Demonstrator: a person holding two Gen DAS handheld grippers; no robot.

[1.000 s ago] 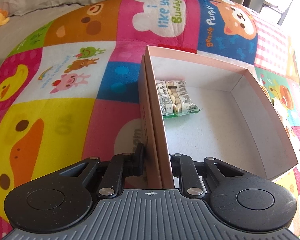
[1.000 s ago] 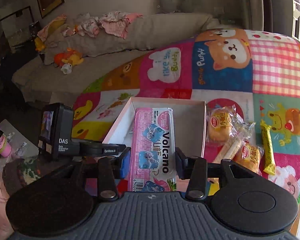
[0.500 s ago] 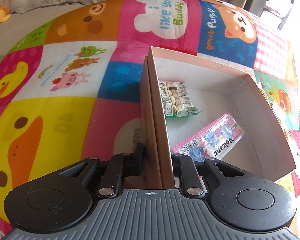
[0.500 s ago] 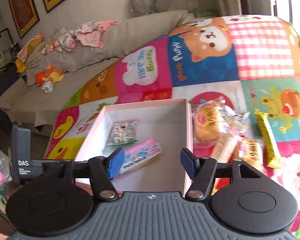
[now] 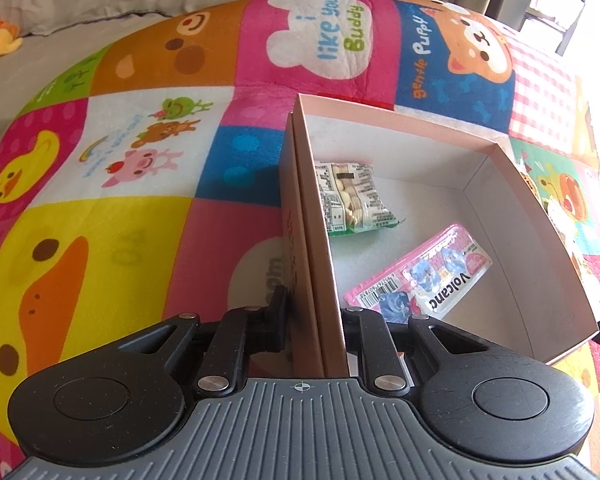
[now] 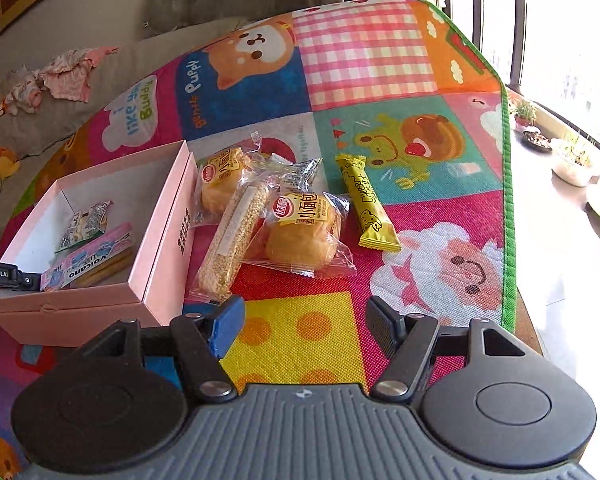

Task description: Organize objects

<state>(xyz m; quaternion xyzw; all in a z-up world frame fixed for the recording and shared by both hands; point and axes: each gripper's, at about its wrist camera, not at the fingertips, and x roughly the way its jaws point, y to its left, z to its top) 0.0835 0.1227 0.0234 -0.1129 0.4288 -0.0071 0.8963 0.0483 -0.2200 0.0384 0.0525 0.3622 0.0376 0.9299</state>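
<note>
Pinching the near-left wall of the pink box [image 5: 496, 148], the left claw [image 5: 312, 316] has one finger outside and one inside, pressed onto the cardboard where that wall meets the near rim. The box sits on a colourful patchwork play mat [image 6: 380, 60]. Inside the box, a small green-edged snack packet [image 5: 354, 196] lies against the gripped wall, and a pink "Volcano" pack [image 5: 424, 276] lies slantwise nearer the claw; the far half of the box floor is bare. The right claw [image 6: 304, 326] hangs spread and empty over a yellow dotted patch of the mat, just beside the box's right-hand near corner. Beyond it, to the right of the box, lie two wrapped buns [image 6: 300, 228], a long sesame stick [image 6: 236, 236] resting across them and almost touching the box's right wall, and a yellow bar [image 6: 366, 204] a little apart on the side away from the box. Past the yellow bar the mat is open out to its green border [image 6: 508, 184].
</note>
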